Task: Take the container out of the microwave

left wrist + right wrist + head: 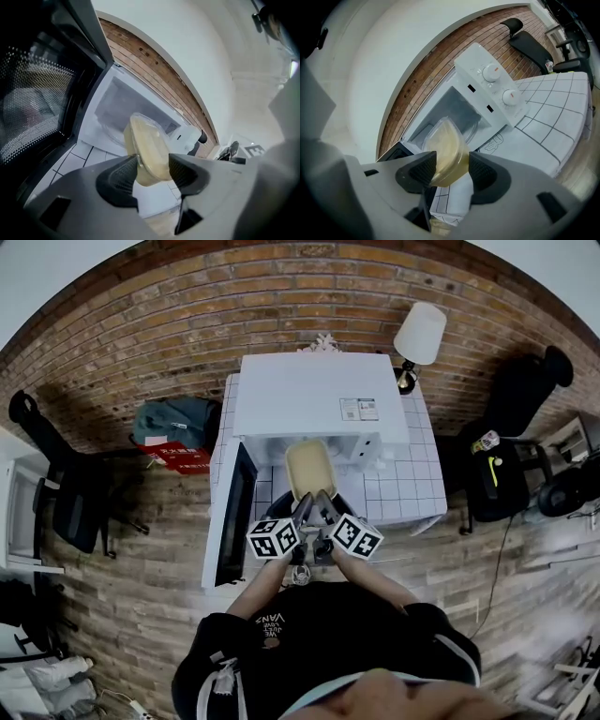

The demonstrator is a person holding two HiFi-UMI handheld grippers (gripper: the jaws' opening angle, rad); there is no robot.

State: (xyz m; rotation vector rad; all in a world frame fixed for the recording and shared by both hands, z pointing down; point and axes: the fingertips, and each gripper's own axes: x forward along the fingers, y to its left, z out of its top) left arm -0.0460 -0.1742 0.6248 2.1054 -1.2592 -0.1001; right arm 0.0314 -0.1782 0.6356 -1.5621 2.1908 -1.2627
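Note:
A clear lidded container [310,468] with pale yellow contents hangs just outside the open white microwave [319,395], over the tiled counter. Both grippers hold its near end. My left gripper [152,171] is shut on the container [146,152], its dark pads on either side of it. My right gripper [451,169] is likewise shut on the container [447,152]. In the head view the left gripper [302,512] and right gripper [324,509] meet side by side under the container's near edge. The microwave cavity [124,110] behind it shows a glass turntable.
The microwave door [232,514] swings open to the left, close to my left gripper. The white tiled counter [412,486] has bare surface right of the microwave. A lamp [418,338] stands at the back right. Chairs [56,484] and bags sit on the wooden floor around.

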